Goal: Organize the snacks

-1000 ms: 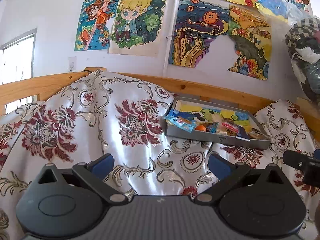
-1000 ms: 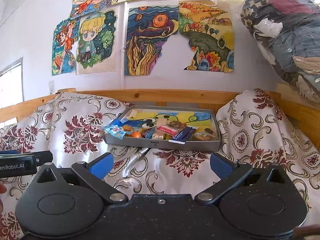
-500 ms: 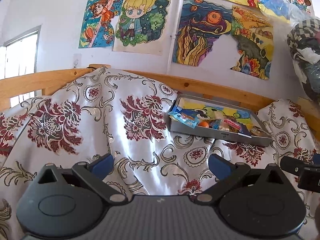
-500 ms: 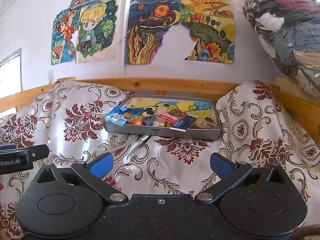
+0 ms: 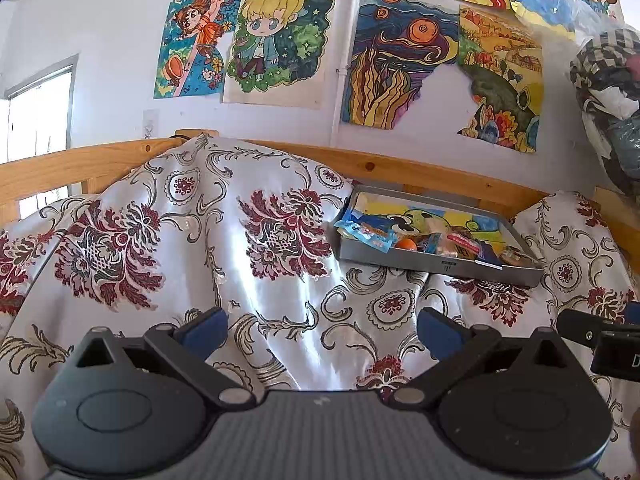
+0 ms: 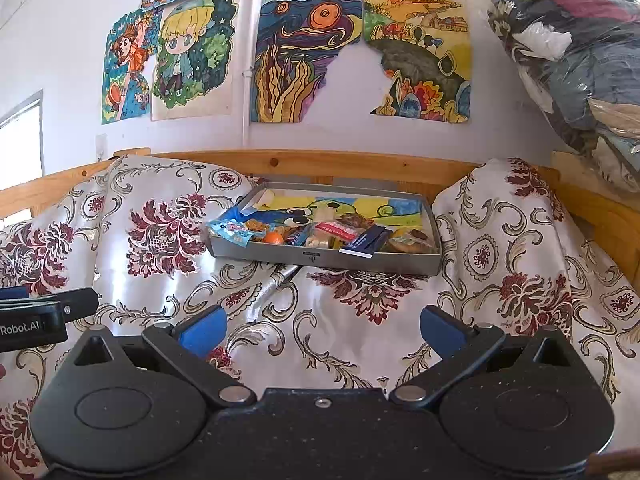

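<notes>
Hovering near, left gripper (image 5: pixel 322 330) and right gripper (image 6: pixel 322 330): both spread wide, empty. Middle: patterned cloth (image 6: pixel 340 320). Far: grey tray (image 6: pixel 320 258) holding snacks (image 6: pixel 336 232), light, crinkly, slippery packets; pinch each by a flat edge.

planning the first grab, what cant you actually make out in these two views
- Snacks in the tray: wrappers overlap in both wrist views; print too small to read, count unclear.
- Tray's near floor: hidden by its front wall.
- Bundle of clothes: cut off by the right edge.
- Left gripper and right gripper: both open, empty; their bodies hide the floral cloth underneath.
</notes>
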Motion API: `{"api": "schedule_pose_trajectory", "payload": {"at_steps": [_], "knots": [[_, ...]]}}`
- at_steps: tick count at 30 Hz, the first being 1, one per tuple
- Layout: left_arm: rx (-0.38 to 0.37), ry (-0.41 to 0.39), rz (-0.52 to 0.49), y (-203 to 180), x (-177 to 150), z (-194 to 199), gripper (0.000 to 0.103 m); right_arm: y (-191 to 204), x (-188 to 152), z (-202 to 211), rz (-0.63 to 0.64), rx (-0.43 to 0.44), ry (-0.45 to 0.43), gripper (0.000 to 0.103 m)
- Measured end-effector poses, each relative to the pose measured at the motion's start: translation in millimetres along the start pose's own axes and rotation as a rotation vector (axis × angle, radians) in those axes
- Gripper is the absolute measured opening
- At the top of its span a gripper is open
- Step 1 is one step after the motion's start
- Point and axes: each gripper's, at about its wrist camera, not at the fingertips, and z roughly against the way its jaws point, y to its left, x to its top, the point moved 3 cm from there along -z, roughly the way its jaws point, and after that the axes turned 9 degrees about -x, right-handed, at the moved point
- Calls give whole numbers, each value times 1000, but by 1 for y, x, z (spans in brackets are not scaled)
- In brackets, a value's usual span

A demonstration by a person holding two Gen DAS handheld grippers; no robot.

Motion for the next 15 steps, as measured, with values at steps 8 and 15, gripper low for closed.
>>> {"api": "schedule_pose_trajectory", "payload": {"at_steps": [8,15], "knots": [[-1,1,-4,0,-1,0,103,0,0,0,1,0,1,102],[-2,2,-4,0,-1,0,103,1,-2,-1,3,0,4,102]]}}
